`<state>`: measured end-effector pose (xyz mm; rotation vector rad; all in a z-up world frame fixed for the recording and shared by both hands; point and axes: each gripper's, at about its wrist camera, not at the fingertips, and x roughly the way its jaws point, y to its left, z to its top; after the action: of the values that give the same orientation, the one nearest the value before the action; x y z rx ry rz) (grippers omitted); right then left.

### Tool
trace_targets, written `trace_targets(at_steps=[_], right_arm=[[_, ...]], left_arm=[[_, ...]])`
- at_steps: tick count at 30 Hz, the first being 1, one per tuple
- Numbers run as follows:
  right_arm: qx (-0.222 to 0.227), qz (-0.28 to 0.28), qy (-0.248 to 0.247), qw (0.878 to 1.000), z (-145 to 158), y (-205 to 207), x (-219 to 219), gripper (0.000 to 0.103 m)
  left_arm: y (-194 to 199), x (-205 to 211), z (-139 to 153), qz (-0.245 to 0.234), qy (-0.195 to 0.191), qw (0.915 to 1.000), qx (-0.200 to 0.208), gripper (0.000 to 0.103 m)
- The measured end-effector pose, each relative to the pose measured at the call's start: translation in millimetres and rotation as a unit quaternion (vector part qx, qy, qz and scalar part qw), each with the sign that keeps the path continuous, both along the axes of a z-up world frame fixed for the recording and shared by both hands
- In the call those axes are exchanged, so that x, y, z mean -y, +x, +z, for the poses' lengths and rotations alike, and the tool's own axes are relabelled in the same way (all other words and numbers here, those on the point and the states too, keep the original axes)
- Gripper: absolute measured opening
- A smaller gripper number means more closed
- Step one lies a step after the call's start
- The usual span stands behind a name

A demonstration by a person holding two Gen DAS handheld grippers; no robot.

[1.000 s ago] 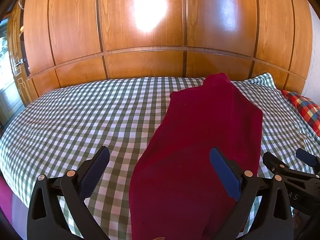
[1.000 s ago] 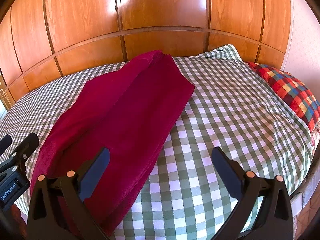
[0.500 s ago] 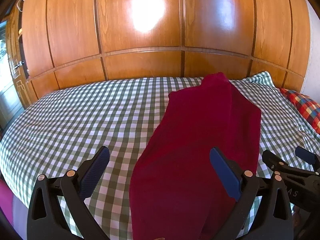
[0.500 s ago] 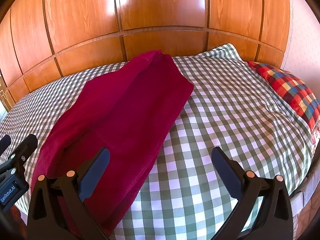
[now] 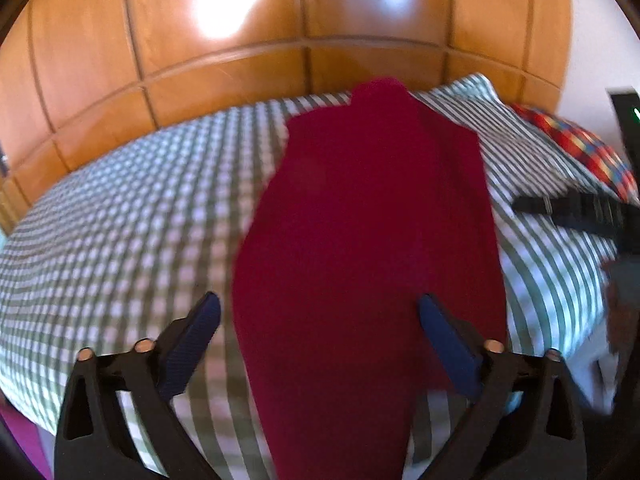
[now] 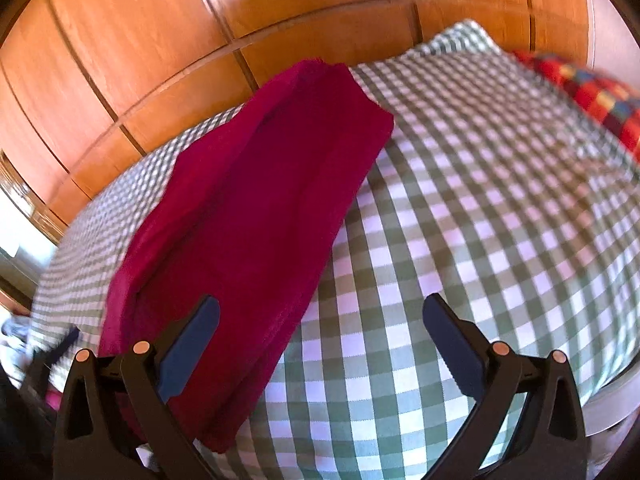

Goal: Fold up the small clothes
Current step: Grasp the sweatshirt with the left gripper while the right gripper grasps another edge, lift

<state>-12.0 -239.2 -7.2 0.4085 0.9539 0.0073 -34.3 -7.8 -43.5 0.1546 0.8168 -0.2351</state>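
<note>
A dark red folded garment (image 5: 368,220) lies lengthwise on the checked bed cover (image 5: 120,220), running away from me. My left gripper (image 5: 320,320) hangs over its near end. Its jaws are closing, with the cloth lying below and between the blue pads, which do not press on it. My right gripper (image 6: 320,320) is open over the garment's (image 6: 256,200) right edge, its left finger (image 6: 196,332) above the cloth and its right finger above bare cover. The right gripper (image 5: 576,216) also shows as a blur at the right of the left wrist view.
Wooden wardrobe panels (image 5: 200,80) stand behind the bed. A red plaid pillow (image 6: 592,92) lies at the far right corner. The bed's near right edge (image 6: 612,392) drops off beside my right gripper. Green-and-white cover (image 6: 480,200) stretches to the right of the garment.
Both grippers have dropped closer to the garment and rolled, so both views are tilted and blurred. The left pads stand slightly closer together. The garment has not moved.
</note>
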Motion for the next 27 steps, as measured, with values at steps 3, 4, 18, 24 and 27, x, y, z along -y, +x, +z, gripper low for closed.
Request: trace_targets(at_steps=[3, 4, 18, 24, 27], right_arm=[[-0.008, 0.000, 0.024, 1.000, -3, 4, 4, 0.085], [-0.008, 0.004, 0.024, 1.000, -4, 6, 2, 0.078], [0.006, 0.079, -0.040, 0.996, -5, 38, -17, 0.009], [0.028, 0.033, -0.089, 0.995, 16, 36, 35, 0.008], [0.031, -0.004, -0.132, 0.991, 26, 43, 69, 0.008]], left_arm=[[-15, 0, -14, -0.031, 0.002, 0.9992, -0.026, 0.074], [-19, 0, -17, -0.038, 0.003, 0.9989, -0.027, 0.067], [17, -99, 51, 0.032, -0.198, 0.9797, -0.007, 0.013], [85, -160, 88, 0.146, -0.203, 0.9675, 0.038, 0.012], [126, -180, 100, 0.197, -0.167, 0.9650, 0.048, 0.013]])
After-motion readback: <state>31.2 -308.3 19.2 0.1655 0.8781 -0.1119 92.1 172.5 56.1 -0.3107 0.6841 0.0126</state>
